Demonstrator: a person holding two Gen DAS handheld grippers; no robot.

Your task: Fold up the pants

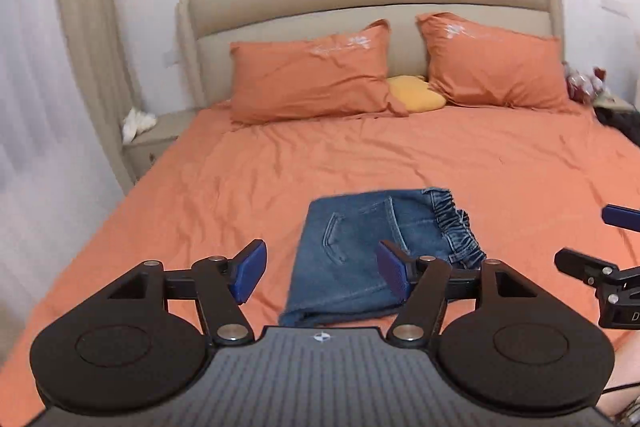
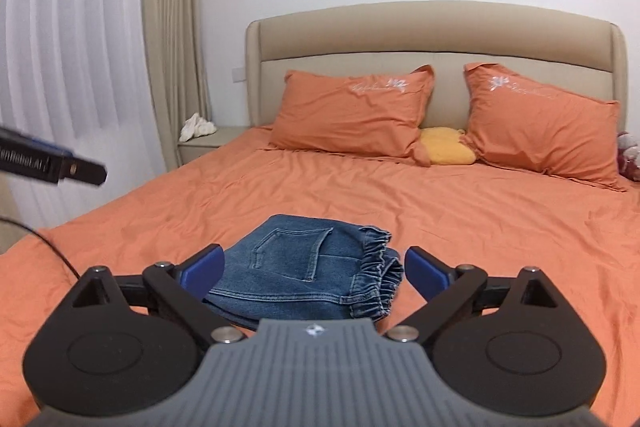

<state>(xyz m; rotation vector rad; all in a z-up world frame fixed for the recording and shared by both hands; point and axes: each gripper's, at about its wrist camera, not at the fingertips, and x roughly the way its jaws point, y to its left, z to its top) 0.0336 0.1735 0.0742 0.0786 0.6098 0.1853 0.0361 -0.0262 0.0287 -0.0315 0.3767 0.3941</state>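
Blue denim pants [image 1: 360, 251] lie folded into a compact rectangle on the orange bed sheet [image 1: 200, 195], elastic waistband to the right, a back pocket on top. They also show in the right wrist view [image 2: 304, 271]. My left gripper [image 1: 322, 271] is open and empty, raised just in front of the pants. My right gripper [image 2: 314, 273] is open and empty, raised in front of the pants too. The right gripper's fingers [image 1: 622, 217] show at the right edge of the left wrist view. Part of the left gripper [image 2: 52, 163] shows at the left of the right wrist view.
Two orange pillows [image 2: 352, 111] [image 2: 544, 131] and a yellow cushion [image 2: 446, 147] lie against the beige headboard [image 2: 432, 35]. A nightstand [image 2: 204, 143] with a white cloth stands left of the bed, beside curtains [image 2: 72, 67]. Dark items [image 1: 616, 119] lie at the bed's right side.
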